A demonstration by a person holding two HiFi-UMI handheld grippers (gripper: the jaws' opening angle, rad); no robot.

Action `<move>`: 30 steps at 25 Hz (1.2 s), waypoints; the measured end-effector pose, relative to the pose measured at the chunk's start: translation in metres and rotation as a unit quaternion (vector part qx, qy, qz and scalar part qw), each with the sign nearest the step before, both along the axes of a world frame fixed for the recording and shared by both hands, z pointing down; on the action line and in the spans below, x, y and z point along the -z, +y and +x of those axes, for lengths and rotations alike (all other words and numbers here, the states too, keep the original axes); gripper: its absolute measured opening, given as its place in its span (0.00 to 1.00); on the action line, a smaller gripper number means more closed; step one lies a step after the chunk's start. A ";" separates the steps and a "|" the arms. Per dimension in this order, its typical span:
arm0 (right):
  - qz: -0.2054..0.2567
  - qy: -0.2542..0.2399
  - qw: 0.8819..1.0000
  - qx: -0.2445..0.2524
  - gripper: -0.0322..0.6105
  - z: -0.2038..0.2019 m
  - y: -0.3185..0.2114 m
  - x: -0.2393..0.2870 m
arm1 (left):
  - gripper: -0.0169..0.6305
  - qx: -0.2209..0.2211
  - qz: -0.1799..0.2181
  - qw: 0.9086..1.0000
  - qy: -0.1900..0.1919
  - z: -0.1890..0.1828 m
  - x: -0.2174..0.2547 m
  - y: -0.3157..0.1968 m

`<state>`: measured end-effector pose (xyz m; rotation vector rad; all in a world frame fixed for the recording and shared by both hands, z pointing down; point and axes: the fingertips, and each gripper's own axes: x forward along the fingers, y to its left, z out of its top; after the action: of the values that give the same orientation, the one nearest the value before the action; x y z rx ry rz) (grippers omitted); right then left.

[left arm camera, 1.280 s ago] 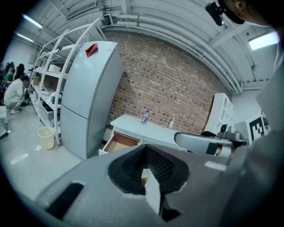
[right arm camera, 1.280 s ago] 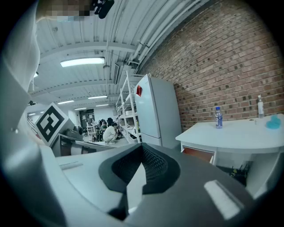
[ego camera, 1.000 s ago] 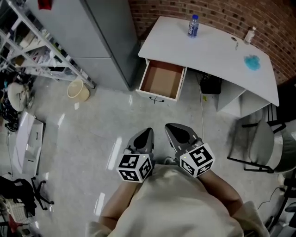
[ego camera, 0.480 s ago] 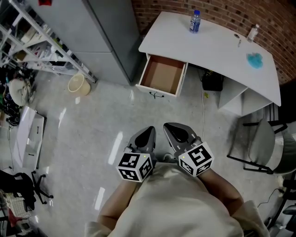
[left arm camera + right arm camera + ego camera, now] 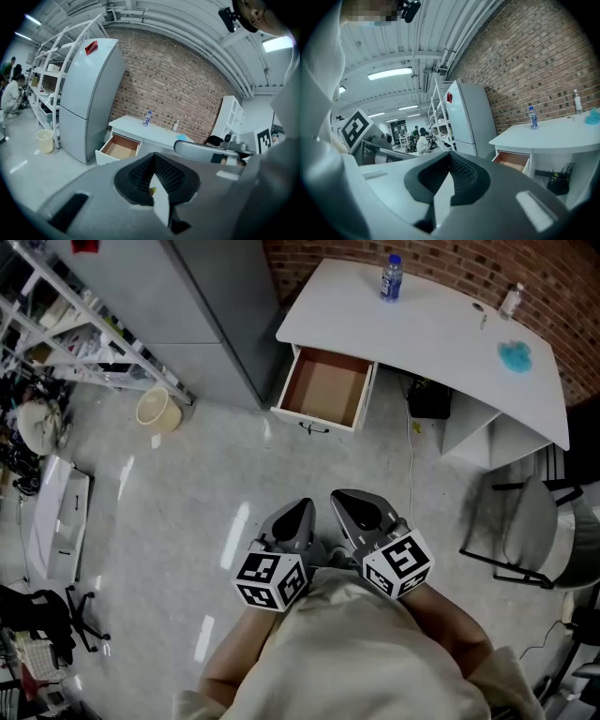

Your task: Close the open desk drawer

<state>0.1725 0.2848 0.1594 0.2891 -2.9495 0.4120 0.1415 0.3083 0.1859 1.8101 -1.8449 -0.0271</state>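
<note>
The white desk (image 5: 441, 343) stands against a brick wall at the top of the head view. Its drawer (image 5: 325, 390) is pulled out, brown inside and empty, with a dark handle (image 5: 314, 427) on its front. The same drawer (image 5: 118, 146) shows in the left gripper view and, at the right, the drawer (image 5: 513, 161) in the right gripper view. My left gripper (image 5: 297, 514) and right gripper (image 5: 354, 505) are side by side over the floor, well short of the drawer. Both are shut with nothing held.
A grey fridge (image 5: 202, 306) stands left of the desk, with metal shelving (image 5: 66, 343) and a cream bucket (image 5: 158, 416) beyond. A bottle (image 5: 391, 277), a smaller bottle (image 5: 509, 301) and a blue cloth (image 5: 514, 356) lie on the desk. A chair (image 5: 520, 526) is at right.
The desk and drawer have shifted slightly up and left in the head view. Both grippers stay shut and close together.
</note>
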 end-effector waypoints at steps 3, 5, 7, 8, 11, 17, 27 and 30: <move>-0.005 0.001 1.000 -0.004 0.05 0.002 -0.002 -0.003 | 0.03 -0.011 -0.004 1.000 0.006 0.003 -0.004 -0.004; -0.006 0.002 1.000 -0.006 0.05 0.001 -0.004 -0.005 | 0.03 -0.014 -0.005 1.000 0.010 0.003 -0.006 -0.007; -0.007 0.006 1.000 -0.010 0.05 0.001 -0.007 -0.007 | 0.03 -0.016 -0.006 1.000 0.013 0.001 -0.007 -0.010; -0.008 0.008 1.000 -0.011 0.05 0.000 -0.008 -0.008 | 0.03 -0.016 -0.007 1.000 0.015 0.000 -0.008 -0.012; -0.008 0.015 1.000 -0.016 0.05 -0.002 -0.015 -0.009 | 0.03 -0.022 -0.009 1.000 0.019 -0.003 -0.009 -0.021; -0.005 0.017 1.000 -0.019 0.05 -0.016 -0.024 -0.008 | 0.03 -0.034 -0.014 0.999 0.015 -0.017 -0.011 -0.034; -0.003 0.020 0.999 -0.035 0.05 -0.054 -0.044 -0.009 | 0.03 -0.049 -0.028 0.998 0.012 -0.056 -0.016 -0.057; -0.006 0.020 0.999 -0.041 0.05 -0.066 -0.052 -0.012 | 0.03 -0.053 -0.032 0.998 0.014 -0.068 -0.019 -0.064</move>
<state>0.1065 0.2331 0.1714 0.4118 -2.9017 0.4289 0.0732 0.2440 0.2052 1.8522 -1.7076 0.0438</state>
